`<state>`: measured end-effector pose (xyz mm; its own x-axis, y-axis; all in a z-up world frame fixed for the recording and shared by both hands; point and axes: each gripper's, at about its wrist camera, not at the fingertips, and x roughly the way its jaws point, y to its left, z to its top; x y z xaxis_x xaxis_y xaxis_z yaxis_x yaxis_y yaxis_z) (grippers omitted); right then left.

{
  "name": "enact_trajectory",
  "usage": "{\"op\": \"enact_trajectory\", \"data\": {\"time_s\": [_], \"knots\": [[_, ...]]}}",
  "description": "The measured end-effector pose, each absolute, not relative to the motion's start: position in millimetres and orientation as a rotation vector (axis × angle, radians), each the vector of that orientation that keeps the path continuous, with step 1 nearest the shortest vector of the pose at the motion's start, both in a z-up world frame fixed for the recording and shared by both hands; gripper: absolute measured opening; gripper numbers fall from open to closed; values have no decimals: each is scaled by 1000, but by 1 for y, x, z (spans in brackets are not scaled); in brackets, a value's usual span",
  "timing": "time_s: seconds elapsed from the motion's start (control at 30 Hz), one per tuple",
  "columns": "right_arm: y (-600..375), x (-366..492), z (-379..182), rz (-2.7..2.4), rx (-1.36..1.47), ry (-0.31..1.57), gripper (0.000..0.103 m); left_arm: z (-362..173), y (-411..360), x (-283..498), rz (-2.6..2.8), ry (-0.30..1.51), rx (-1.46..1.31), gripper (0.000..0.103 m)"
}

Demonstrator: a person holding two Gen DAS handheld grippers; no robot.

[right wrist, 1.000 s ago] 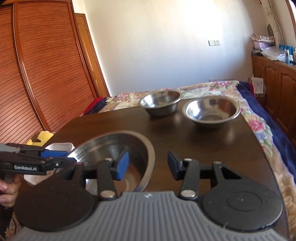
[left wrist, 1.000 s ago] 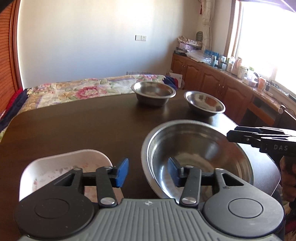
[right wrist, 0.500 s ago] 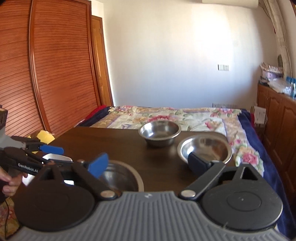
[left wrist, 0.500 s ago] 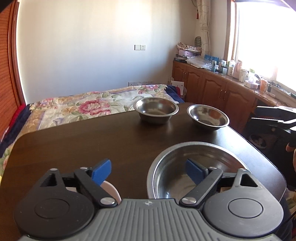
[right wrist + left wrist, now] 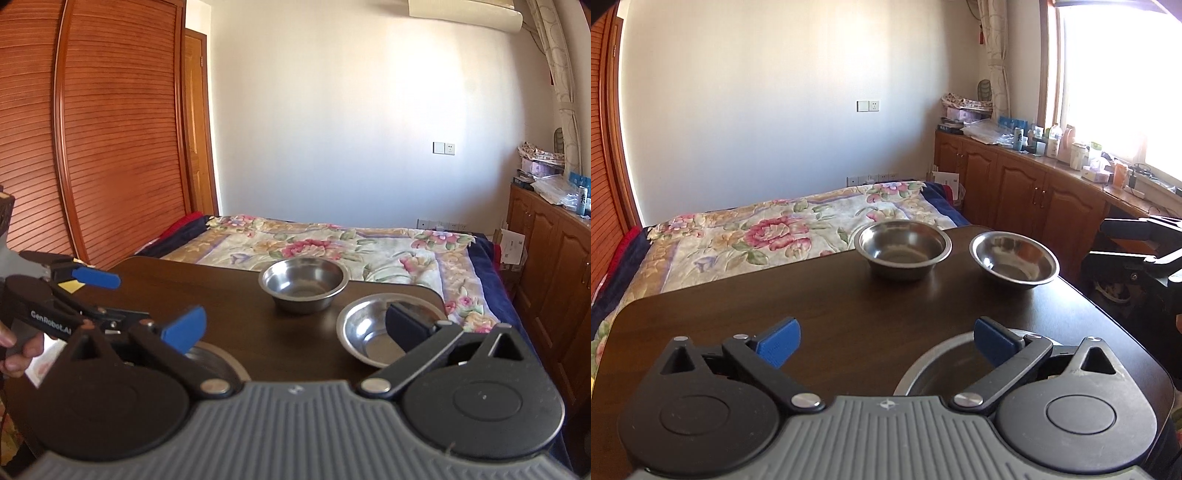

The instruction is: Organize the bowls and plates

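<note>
On the dark wooden table (image 5: 812, 306) a deep steel bowl (image 5: 903, 249) (image 5: 303, 282) and a shallower steel bowl (image 5: 1014, 260) (image 5: 365, 332) stand side by side at the far edge. A large steel bowl (image 5: 938, 369) (image 5: 218, 358) sits at the near edge, mostly hidden behind the gripper bodies. My left gripper (image 5: 886, 341) hovers above the table, its jaws opening wide with nothing between them. My right gripper (image 5: 295, 326) is likewise opening and holds nothing. A white dish (image 5: 40, 363) peeks out at the near left, below the left gripper (image 5: 110, 295).
A bed with a floral quilt (image 5: 768, 236) lies just beyond the table. Wooden cabinets (image 5: 1027, 188) with cluttered tops line the right wall under a bright window. A slatted wooden wardrobe (image 5: 110, 129) fills the left wall. A hand (image 5: 14, 354) holds the left gripper.
Both grippers have opened from about half to wide and lifted back from the large bowl. That bowl has sunk low in both views, and the white dish has left the left wrist view.
</note>
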<state>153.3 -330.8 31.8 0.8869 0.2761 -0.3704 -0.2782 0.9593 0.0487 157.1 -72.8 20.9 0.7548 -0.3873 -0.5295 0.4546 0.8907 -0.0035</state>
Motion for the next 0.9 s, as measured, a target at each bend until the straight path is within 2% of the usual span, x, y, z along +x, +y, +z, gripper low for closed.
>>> {"op": "enact_trajectory", "data": {"time_s": [0.6,0.67,0.7,0.8,0.9], "knots": [[-340,202,29,311,-21,416,102,21,-91,199,-484,556,117,102],[-340,210,27,321,-16,429,97,21,-92,205,-479,563,111,102],[-341,214,26,329,-11,439,88,21,-93,207,-478,563,108,102],[-341,226,23,344,-2,463,85,21,-95,217,-474,572,102,102],[-340,238,20,353,-14,486,74,20,-97,228,-466,575,99,102]]}}
